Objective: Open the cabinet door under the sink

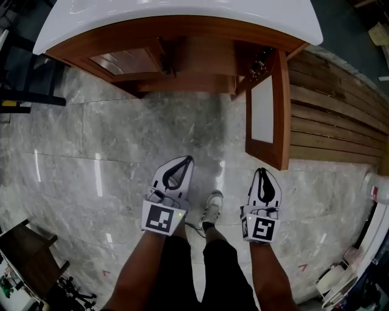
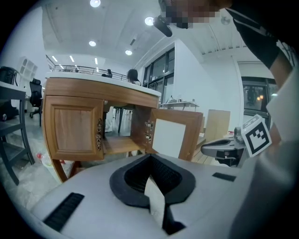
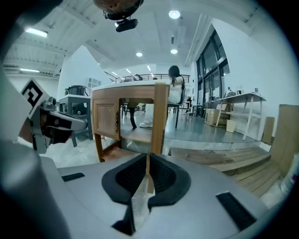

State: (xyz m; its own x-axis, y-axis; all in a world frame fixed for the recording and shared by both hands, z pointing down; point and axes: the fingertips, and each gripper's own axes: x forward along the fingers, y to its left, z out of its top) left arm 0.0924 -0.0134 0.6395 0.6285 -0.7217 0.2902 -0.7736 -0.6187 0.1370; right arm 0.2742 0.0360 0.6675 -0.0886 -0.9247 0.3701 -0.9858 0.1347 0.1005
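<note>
Head view. Counter (image 1: 182, 15) over the cabinet (image 1: 194, 58), at the top of frame. The right door (image 1: 265, 112) stands swung out from the cabinet toward the person, its pale inner panel facing left. The left door (image 1: 121, 61) looks shut. Left tongs (image 1: 184, 161) and right tongs (image 1: 261, 172) both hang over the floor, well short of the cabinet and touching nothing. The right tongs sit just short of the right door's free edge, roughly in line with it. The left tongs are left of that door, facing the cabinet opening.

Left gripper view. Tongs closed tip to tip, empty. The left door lies ahead and to the left, with its handle (image 2: 98, 135) on the side nearest the right door.

Right gripper view. Tongs narrowed to a slit, nothing in it. The right door's edge stands upright straight ahead, beyond the tips and apart from them.

Judgement: the right door is done. If the left door is wanted, the left hand is nearer, and its tongs must widen first.
</note>
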